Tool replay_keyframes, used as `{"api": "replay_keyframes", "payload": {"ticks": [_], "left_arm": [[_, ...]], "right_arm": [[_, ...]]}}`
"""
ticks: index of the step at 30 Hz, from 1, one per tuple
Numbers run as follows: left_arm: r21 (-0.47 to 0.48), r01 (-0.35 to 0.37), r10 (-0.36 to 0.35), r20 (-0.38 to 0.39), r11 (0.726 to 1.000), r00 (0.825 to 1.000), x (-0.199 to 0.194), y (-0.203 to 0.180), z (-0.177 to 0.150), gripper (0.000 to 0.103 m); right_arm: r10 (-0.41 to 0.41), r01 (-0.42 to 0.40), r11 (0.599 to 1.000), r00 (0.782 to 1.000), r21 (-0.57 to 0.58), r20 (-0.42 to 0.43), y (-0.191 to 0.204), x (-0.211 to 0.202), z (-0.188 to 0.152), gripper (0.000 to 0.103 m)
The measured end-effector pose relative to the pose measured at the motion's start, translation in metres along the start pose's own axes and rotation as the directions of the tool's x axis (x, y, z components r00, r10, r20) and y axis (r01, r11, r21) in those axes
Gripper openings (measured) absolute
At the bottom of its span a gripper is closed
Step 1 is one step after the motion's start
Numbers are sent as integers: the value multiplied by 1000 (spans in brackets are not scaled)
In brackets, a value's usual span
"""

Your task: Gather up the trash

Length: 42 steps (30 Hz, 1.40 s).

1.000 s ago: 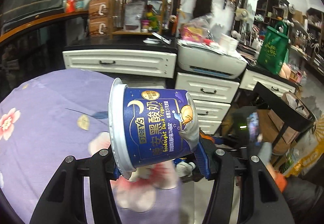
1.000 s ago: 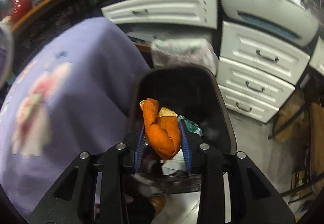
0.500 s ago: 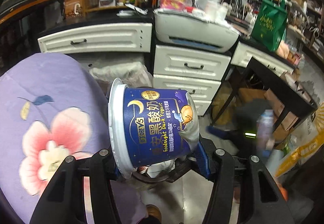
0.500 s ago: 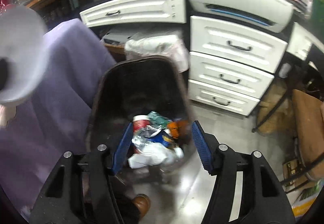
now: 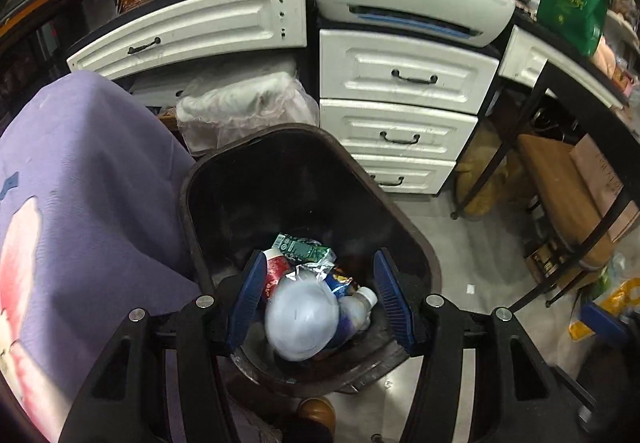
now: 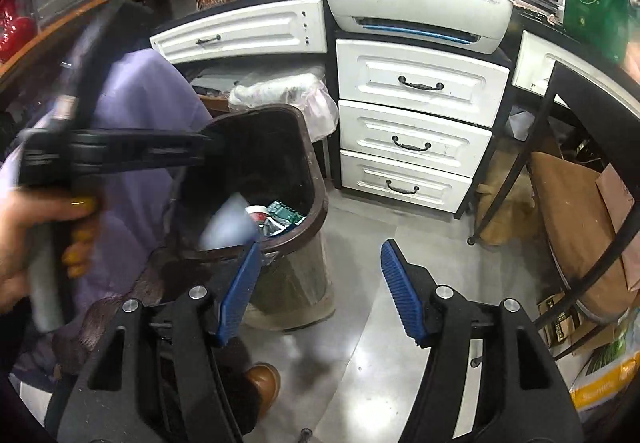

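Note:
My left gripper (image 5: 320,299) is open over a dark brown trash bin (image 5: 224,179). The blue yogurt cup (image 5: 304,319) is blurred just below the open fingers, inside the bin on other trash: a green carton (image 5: 304,247), a red cup (image 5: 276,271), foil. In the right wrist view the left gripper (image 6: 120,155) reaches over the bin (image 6: 312,203) and the cup (image 6: 230,223) shows as a pale blur at the rim. My right gripper (image 6: 320,287) is open and empty, above the floor to the right of the bin.
A purple flowered tablecloth (image 5: 80,203) hangs left of the bin. White drawers (image 5: 400,115) and a white printer (image 5: 408,3) stand behind it, with a plastic-lined basket (image 5: 240,107). A black-framed stool (image 6: 572,223) is at the right. A brown shoe (image 6: 264,383) is near the bin's base.
My left gripper opened and the yogurt cup dropped into the bin. My right gripper, which let go of the orange peel earlier, has moved right, away from the bin.

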<state>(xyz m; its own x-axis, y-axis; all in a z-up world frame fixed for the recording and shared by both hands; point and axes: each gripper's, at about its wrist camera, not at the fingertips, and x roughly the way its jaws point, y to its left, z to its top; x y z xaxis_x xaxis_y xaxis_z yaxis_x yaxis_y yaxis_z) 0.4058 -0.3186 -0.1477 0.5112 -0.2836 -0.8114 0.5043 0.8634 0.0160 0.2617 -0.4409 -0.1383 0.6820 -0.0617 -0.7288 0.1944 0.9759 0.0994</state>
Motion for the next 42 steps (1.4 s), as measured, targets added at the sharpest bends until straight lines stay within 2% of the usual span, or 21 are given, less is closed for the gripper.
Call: {"api": "replay_keyframes", "payload": {"ticks": [4,8,10,12,15,18,21,23,26,30,33,36,40,42], "left_arm": [[11,-41,41,-2,999,999,-2,-2,1,74],[15,-22,21,50,1000,999,-27,-7,-5,81],[34,6,-9,99,999,995,-56,-10,-13,83],[56,15,-24,150,998,988,-84,-12,-21,87],[63,12,-28,259,998,965,-141,-4,-43,98],[26,-8,0,310,1000,951,-187,11,-65,98],[-10,-56,56,347,998,936,-233,27,-92,98],[-37,-78,86,376,996,923,-262,38,-113,98],[-87,-112,138,404,990,904,-303,54,-147,98],[-164,-140,198,427,977,882,-350,71,-195,98],[-226,-192,275,436,955,857,-374,78,-233,98],[-275,-213,318,429,938,846,-391,81,-260,98],[-286,-263,372,449,921,813,-410,73,-289,98],[-298,-273,387,450,915,805,-416,71,-301,98]], "right_arm": [[21,-21,1000,999,8,30,1,-21,-2,63],[2,-3,1000,997,7,79,3,-40,-3,65],[-4,3,1000,996,15,90,4,-48,-3,74],[-17,14,1000,992,27,127,6,-62,-4,78],[-44,38,999,981,34,188,16,-89,-8,83],[-62,54,998,969,40,240,32,-119,-14,86],[-64,59,998,959,25,277,59,-151,-18,94],[-43,46,999,949,-3,313,80,-177,-24,96],[-25,48,998,921,-51,390,114,-217,-38,97],[41,1,995,906,-98,422,149,-258,-65,97],[74,-24,993,896,-119,437,168,-282,-88,97],[90,-23,988,887,-152,452,183,-303,-108,97],[98,-28,988,871,-151,482,190,-324,-131,97],[98,-17,986,864,-165,493,191,-332,-142,97]]}}
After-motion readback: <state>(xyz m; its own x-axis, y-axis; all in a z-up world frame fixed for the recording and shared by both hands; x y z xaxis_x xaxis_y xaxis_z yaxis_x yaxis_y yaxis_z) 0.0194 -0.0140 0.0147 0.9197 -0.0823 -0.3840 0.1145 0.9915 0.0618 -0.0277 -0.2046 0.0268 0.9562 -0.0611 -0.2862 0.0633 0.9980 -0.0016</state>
